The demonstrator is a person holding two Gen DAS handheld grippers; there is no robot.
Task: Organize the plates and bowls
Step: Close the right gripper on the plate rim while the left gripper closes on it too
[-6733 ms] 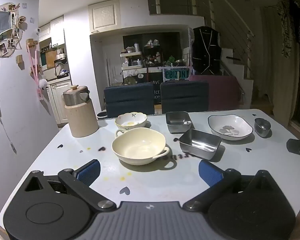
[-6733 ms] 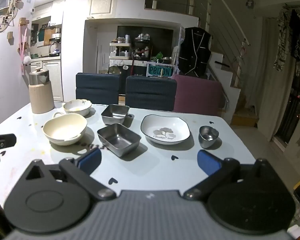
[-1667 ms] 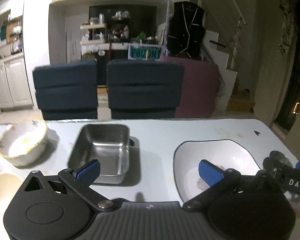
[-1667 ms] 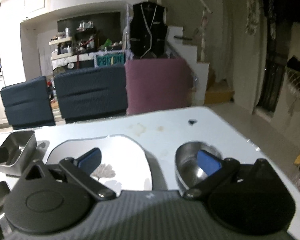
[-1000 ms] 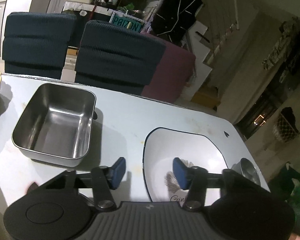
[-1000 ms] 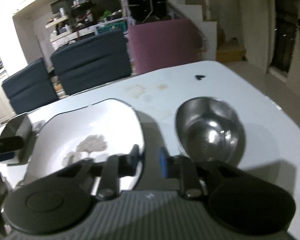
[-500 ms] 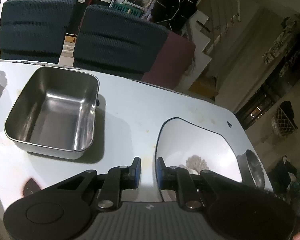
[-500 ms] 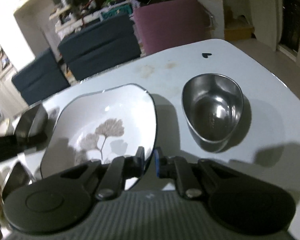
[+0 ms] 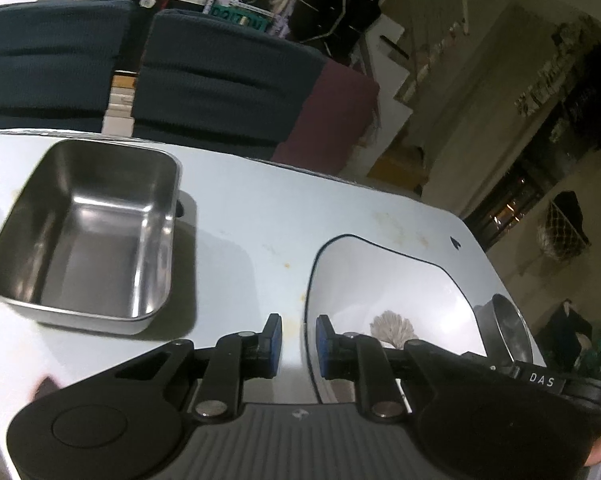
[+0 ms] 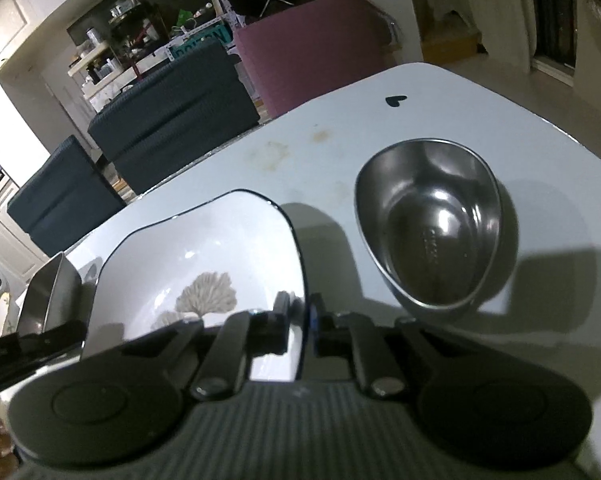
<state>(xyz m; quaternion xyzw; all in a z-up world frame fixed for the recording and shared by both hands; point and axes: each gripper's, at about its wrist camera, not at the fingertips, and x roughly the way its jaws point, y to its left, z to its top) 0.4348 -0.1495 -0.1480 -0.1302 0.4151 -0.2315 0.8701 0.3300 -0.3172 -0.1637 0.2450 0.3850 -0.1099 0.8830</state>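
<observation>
A white plate point(image 9: 384, 280) with a dark rim and a leaf print is held by both grippers and is tilted, off the table. My left gripper point(image 9: 299, 344) is shut on its left rim. My right gripper point(image 10: 299, 320) is shut on its right rim; the plate also shows in the right wrist view point(image 10: 204, 272). A square steel tray point(image 9: 88, 228) sits to the left of the plate. A small steel bowl point(image 10: 436, 228) sits to the right of it and shows in the left wrist view point(image 9: 508, 330).
The white table point(image 9: 252, 216) has dark heart marks and stains. Two dark blue chairs point(image 9: 220, 80) and a maroon chair point(image 9: 332, 120) stand along its far edge. A second steel tray point(image 10: 48, 296) shows at the left in the right wrist view.
Both grippers moved in from the near table edge to the white plate, closed on its opposite rims and tilted it up off the table.
</observation>
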